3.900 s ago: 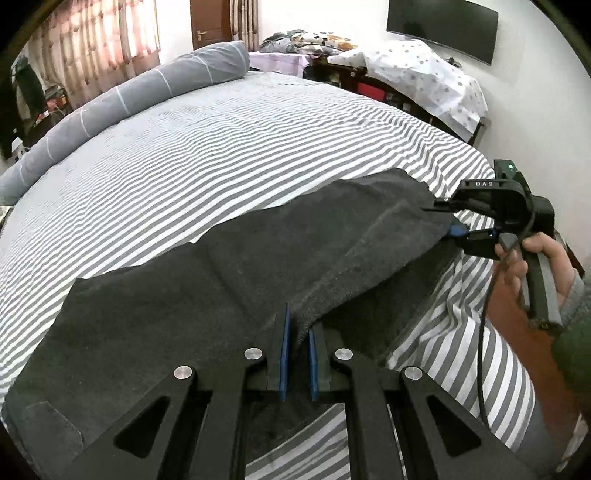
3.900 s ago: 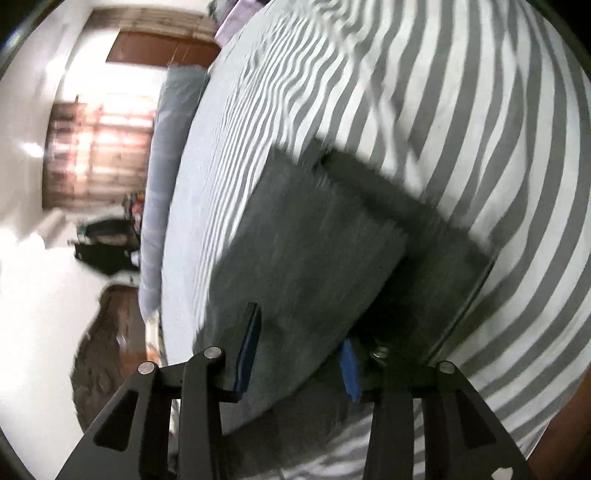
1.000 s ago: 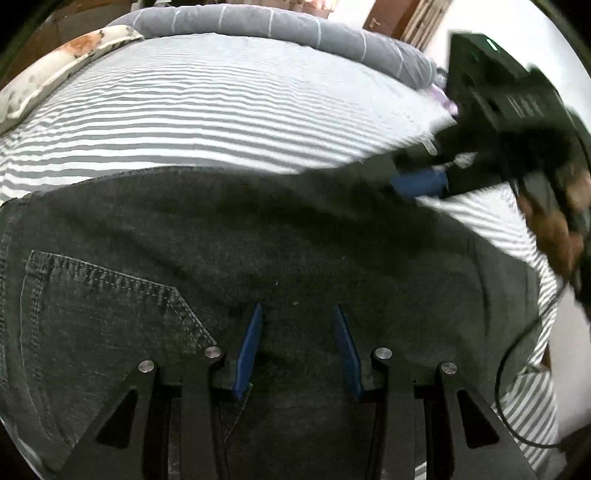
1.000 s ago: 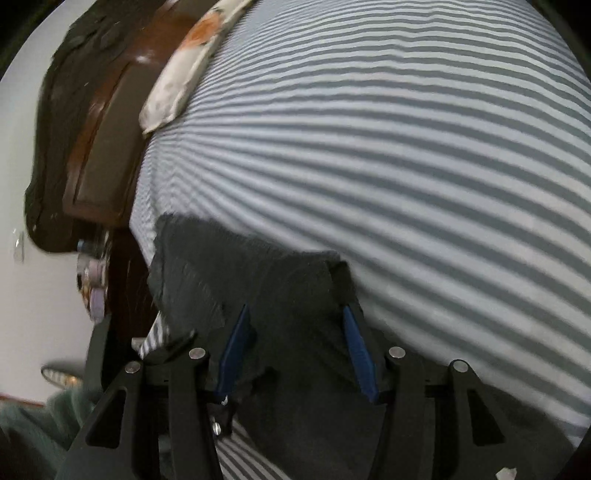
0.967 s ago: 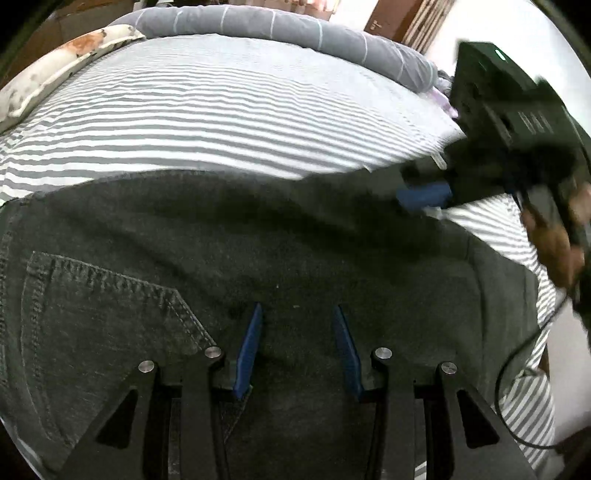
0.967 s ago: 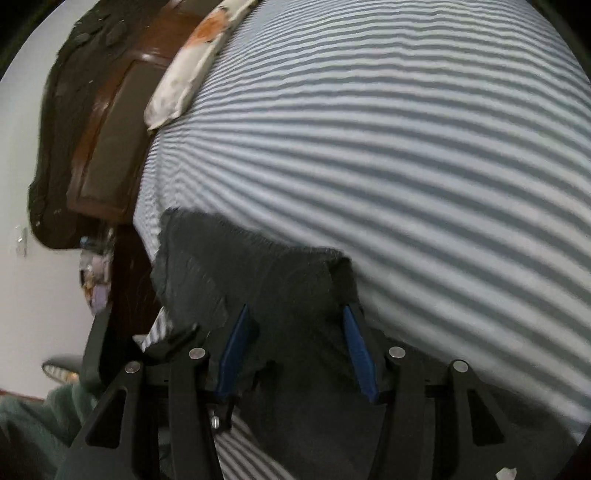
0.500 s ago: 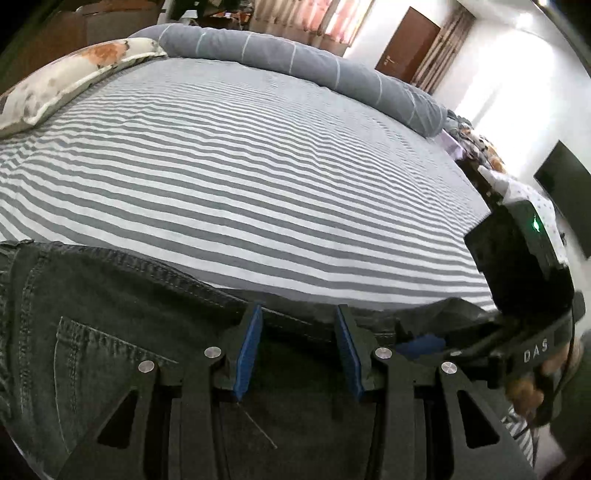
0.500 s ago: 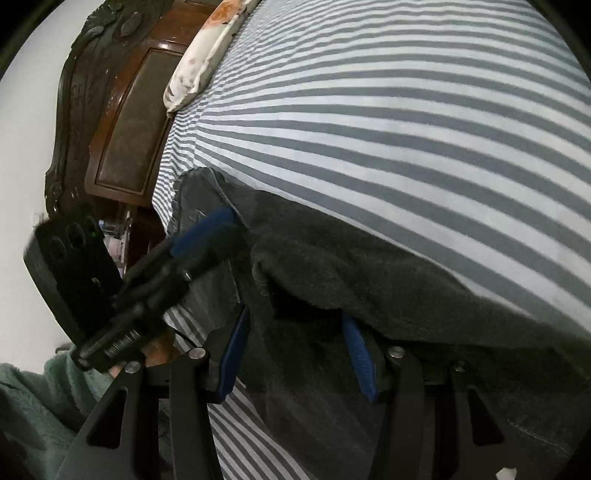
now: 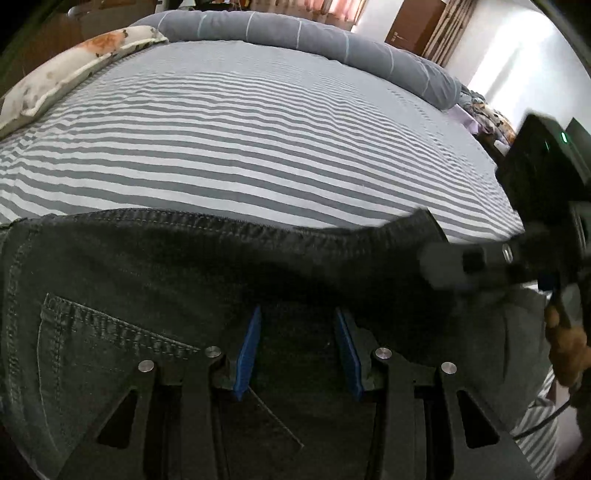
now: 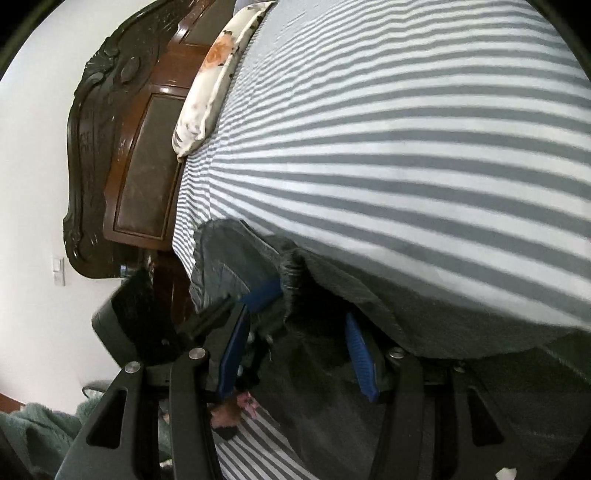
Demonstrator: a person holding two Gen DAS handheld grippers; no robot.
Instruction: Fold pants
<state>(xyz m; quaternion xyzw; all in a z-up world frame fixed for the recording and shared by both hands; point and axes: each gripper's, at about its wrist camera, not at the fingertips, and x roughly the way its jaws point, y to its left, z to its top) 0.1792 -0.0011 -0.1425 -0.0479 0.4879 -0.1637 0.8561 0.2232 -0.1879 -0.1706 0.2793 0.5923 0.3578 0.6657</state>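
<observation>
pants [image 9: 122,280] lie at the near edge of the bed [image 9: 258,147], dark grey denim, back pocket and stitched waistband up, on the striped sheet. a folded-over layer runs along the far edge of the cloth toward the right; from the right wrist view the fold looks thick and a bit rumpled where the layers meet.

left tongs [image 9: 297,350]: blue pads apart, hovering low over the denim just right of the pocket, nothing pinched between them. right tongs [image 10: 293,356]: pads also apart, dark cloth bunched in the gap; contact with the pads not clear, so i read it as not clamped. from the left view the right tool sits at the right end of the folded edge, blurred.

judgement: the step in hand seems to be setting or re-gripping the folded edge for the next fold. to do it well, both tongs should bite the same edge, all layers together, well apart along it, so the cloth lifts level. denim is heavy and stiff; a shallow bite on one layer will likely slip and leave the under layer behind. keep the lift low and carry the edge straight so the hems line up with the waistband, then let go only once flat.

beyond: flowered pillow [image 9: 70,70], grey bolster [image 9: 295,33], carved wooden headboard [image 10: 110,147].
</observation>
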